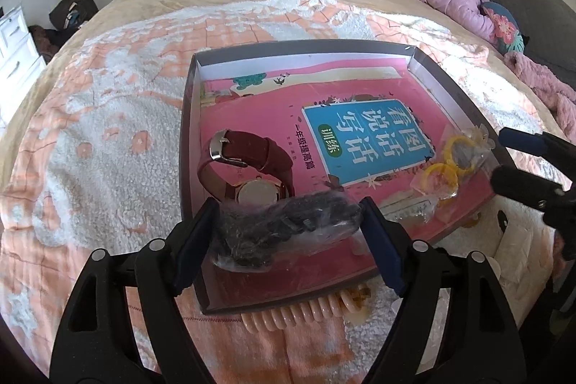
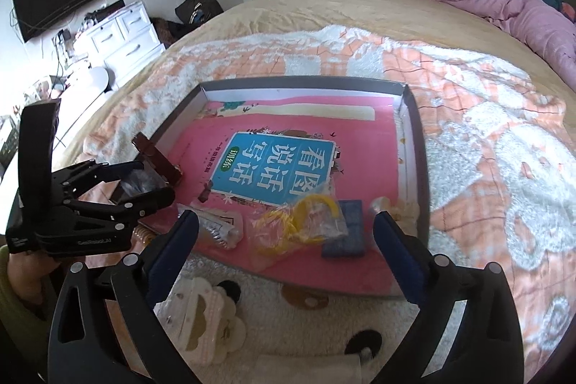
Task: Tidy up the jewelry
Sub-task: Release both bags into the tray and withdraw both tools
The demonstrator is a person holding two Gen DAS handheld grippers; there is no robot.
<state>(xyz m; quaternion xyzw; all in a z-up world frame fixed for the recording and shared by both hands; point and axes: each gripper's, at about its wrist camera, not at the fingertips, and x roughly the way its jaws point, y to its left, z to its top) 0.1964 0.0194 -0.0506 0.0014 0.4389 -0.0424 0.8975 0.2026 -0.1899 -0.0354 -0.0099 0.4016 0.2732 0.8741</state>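
While the left gripper (image 1: pixel 288 222) holds a clear bag of dark jewelry (image 1: pixel 288 225) between its blue pads, low over the near left corner of the shallow tray (image 1: pixel 446 85), the step in hand looks like setting that bag down inside. The jaws press both ends of the bag, which sags a little between them. To do it well, lower the bag until it rests on the pink book (image 1: pixel 280 117) lining the tray, just in front of the red-strapped watch (image 1: pixel 248 168), and only then let the jaws part; letting go higher could make the bag slide onto the watch or over the near wall. Keep it clear of the watch face.

The right gripper (image 2: pixel 284 236) hangs with its jaws wide and nothing between them, above the tray's near right part, where a bag of yellow rings (image 2: pixel 306 222) lies against a small blue box (image 2: pixel 347 229). Hold it apart until the left has withdrawn, since the two tools are close. A peach coil hair tie (image 1: pixel 306 312) lies outside on the bed blanket (image 1: pixel 108 132), touching the tray's near wall, and probably needs picking up later.
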